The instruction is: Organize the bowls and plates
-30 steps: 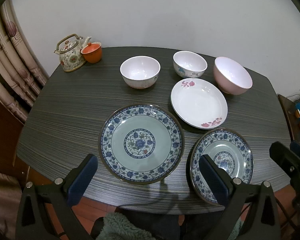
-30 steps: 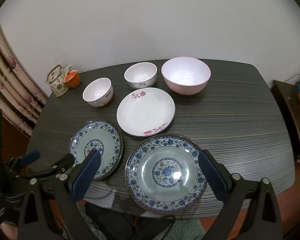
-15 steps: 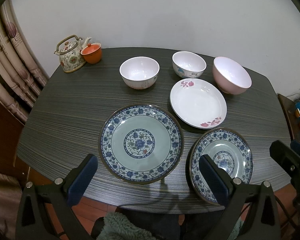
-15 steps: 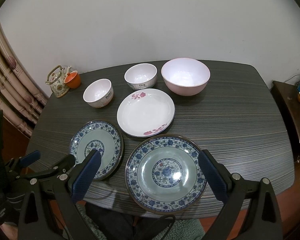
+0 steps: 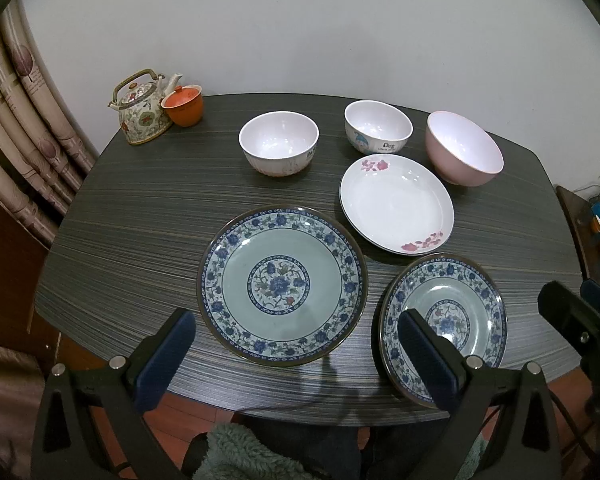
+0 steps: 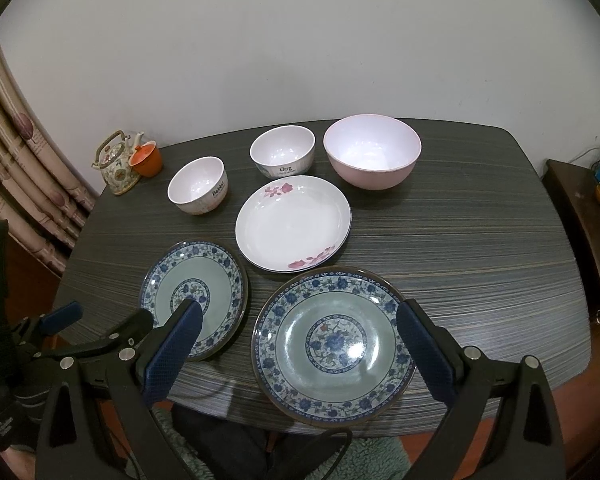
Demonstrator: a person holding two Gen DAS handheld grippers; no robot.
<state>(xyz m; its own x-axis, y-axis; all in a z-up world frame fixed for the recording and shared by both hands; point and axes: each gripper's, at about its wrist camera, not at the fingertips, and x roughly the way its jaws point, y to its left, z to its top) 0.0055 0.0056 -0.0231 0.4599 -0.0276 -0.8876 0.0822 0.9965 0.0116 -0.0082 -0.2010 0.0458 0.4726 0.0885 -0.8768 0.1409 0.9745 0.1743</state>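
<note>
Plates point(image 5: 282, 284) blue-floral, bowls point(image 5: 278, 142) white

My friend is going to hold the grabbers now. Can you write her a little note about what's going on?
Left gripper: open, holding nothing, hovering at the table's near edge.
Right gripper: open, holding nothing, over the right blue plate.
On the table, all apart: left blue plate, white flower plate, pink bowl, Dog bowl, third white bowl.
Done: nothing stacked.
Left: stack plates, nest bowls.
</note>
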